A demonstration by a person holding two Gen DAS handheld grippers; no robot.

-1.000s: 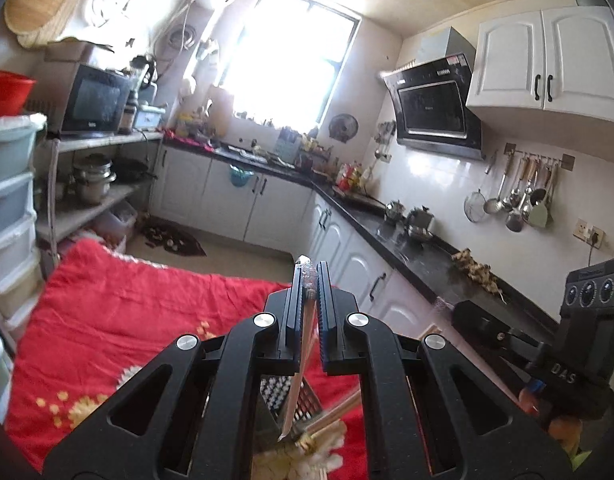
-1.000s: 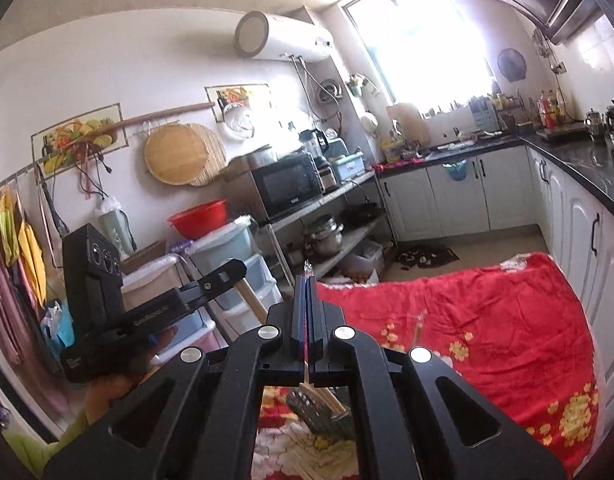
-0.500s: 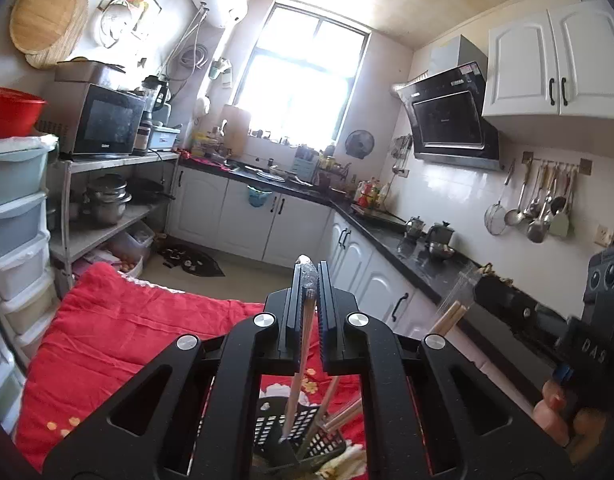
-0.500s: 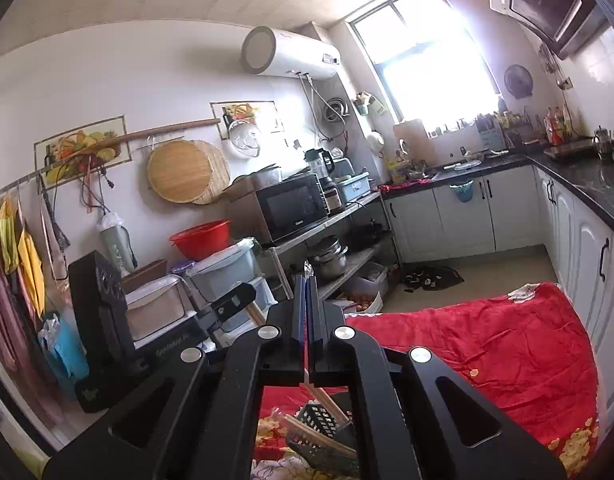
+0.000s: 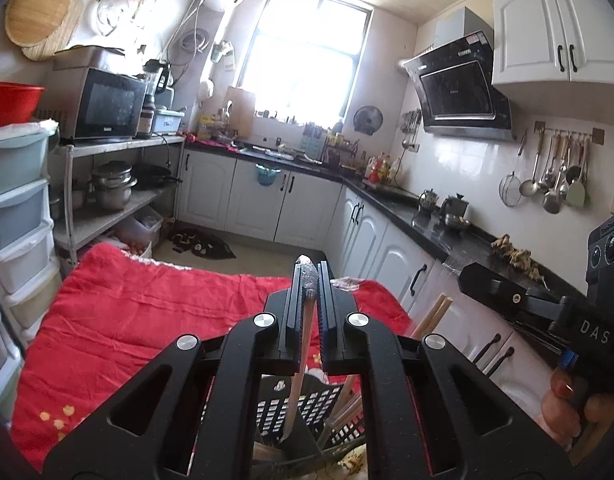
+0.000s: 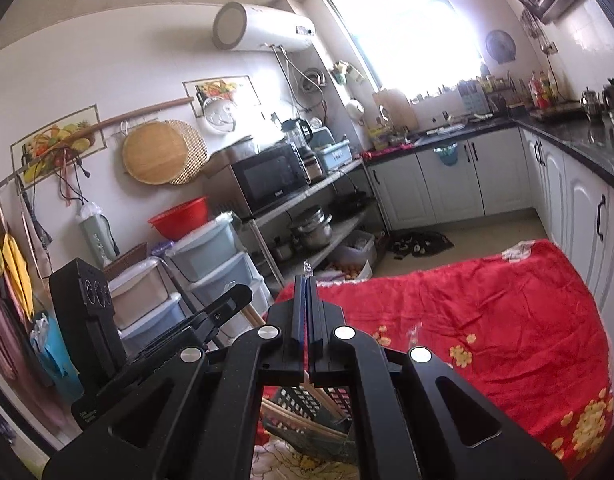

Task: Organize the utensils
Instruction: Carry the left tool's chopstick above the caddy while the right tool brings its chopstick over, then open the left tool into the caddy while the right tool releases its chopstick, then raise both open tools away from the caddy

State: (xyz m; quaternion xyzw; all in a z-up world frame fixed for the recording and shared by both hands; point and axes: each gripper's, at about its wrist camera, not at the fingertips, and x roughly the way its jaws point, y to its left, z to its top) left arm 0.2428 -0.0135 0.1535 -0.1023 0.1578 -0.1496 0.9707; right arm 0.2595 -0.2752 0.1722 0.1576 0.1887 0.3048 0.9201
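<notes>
Lowered toward the basket [image 5: 307, 408], both hand-held grippers [image 5: 309, 276] [image 6: 306, 280] pinch wrapped chopsticks [image 5: 303, 344].

Matte black fingers [image 5: 293, 320] with silver screws [image 5: 265, 319], "DAS" marking [image 5: 595, 337]

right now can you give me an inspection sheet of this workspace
surface: red floral quilt covering the work area.
job's things: black perforated plastic basket on the quilt, with wooden chopsticks in it.
left gripper: shut on a plastic-wrapped chopstick that slants down into the basket.
right gripper: shut on a thin red stick; what it is, cannot tell.
clutter: a small scrap of clear wrapper on the quilt.
cables: cords on the wall by the white water heater.
surroundings: black microwave on a metal shelf, white cabinets, hanging ladles.
</notes>
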